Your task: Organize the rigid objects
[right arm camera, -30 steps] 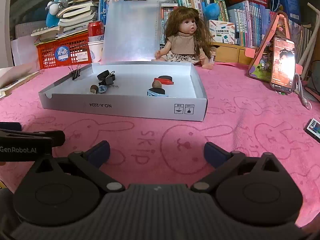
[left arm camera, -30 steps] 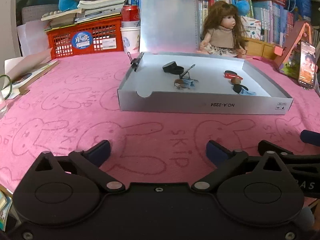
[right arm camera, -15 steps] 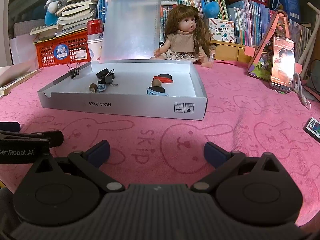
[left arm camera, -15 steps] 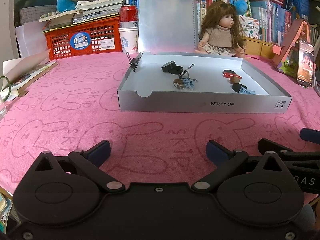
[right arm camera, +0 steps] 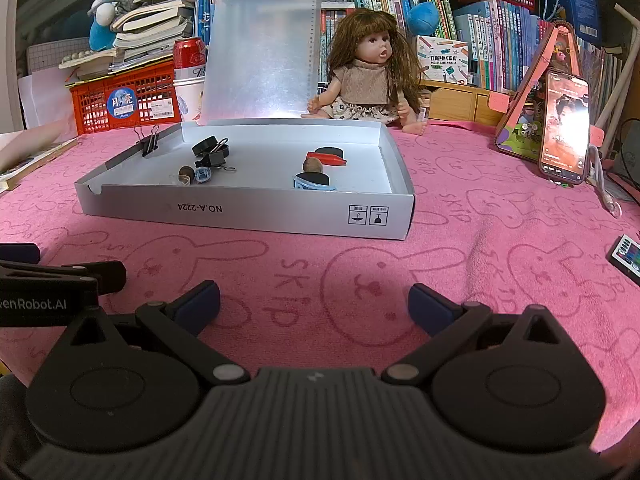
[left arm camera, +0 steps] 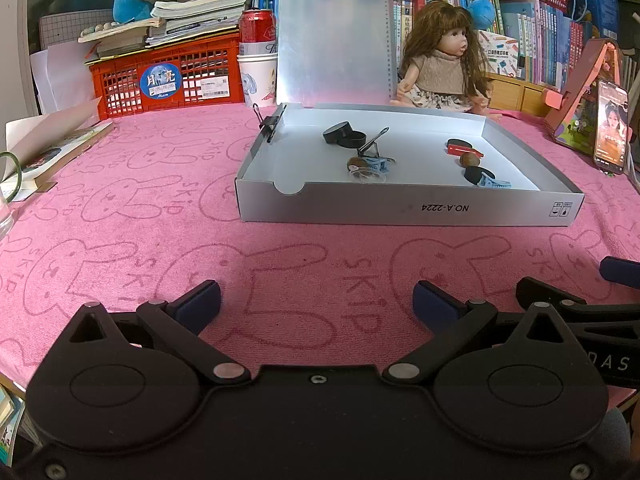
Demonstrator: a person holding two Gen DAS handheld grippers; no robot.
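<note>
A shallow silver box (left arm camera: pixel 408 208) (right arm camera: pixel 248 210) lies on the pink rabbit-print cloth. Inside it are black round caps (left arm camera: pixel 344 135) (right arm camera: pixel 206 145), a binder clip (left arm camera: pixel 374 148) (right arm camera: pixel 214 159), a brown nut (left arm camera: pixel 466 159) (right arm camera: pixel 312 165), a red piece (left arm camera: pixel 460 146) (right arm camera: pixel 328 158) and blue clips (left arm camera: pixel 492 181) (right arm camera: pixel 202 175). Another binder clip (left arm camera: pixel 269 124) (right arm camera: pixel 150 142) grips the box's left wall. My left gripper (left arm camera: pixel 316 300) is open and empty over the cloth, well short of the box. My right gripper (right arm camera: pixel 314 304) is likewise open and empty.
A doll (left arm camera: pixel 440 68) (right arm camera: pixel 370 76) sits behind the box beside an upright clipboard (right arm camera: pixel 260 56). A red basket (left arm camera: pixel 164 76) with books, a can (left arm camera: pixel 258 26) and a cup stand back left. A phone (right arm camera: pixel 564 128) on a stand is right; a remote (right arm camera: pixel 626 252) lies far right.
Both grippers have drawn back slightly and tilted, so the box appears a little farther and lower. Nothing in the box has moved; both stay open.
</note>
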